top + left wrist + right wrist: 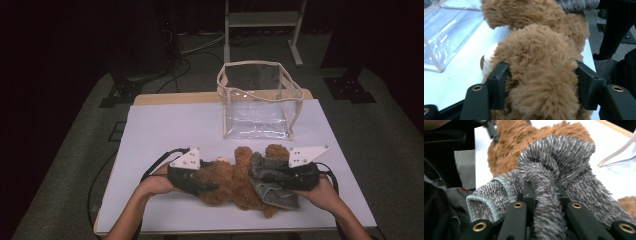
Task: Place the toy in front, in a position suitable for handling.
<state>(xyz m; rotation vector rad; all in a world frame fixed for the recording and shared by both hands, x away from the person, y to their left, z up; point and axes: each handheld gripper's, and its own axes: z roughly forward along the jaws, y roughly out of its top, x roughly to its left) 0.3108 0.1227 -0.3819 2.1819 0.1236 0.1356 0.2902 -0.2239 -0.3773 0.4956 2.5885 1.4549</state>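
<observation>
A brown teddy bear (pixel 227 186) lies near the front edge of the white table top (pixel 165 125). A grey fuzzy knitted garment (pixel 270 192) is draped over its right part. My left gripper (pixel 210 181) comes in from the left, and its pads press into the bear's fur (pixel 541 62) on both sides. My right gripper (pixel 265 175) comes in from the right. In the right gripper view its jaws (pixel 545 192) pinch a fold of the grey garment (pixel 564 157), with the bear (pixel 509 142) behind it.
A clear plastic bag with beige trim (pixel 257 100) stands open-topped at the back of the table, behind the bear. Its wall also appears in the left gripper view (pixel 441 37). A metal stand and cables sit on the floor beyond the table.
</observation>
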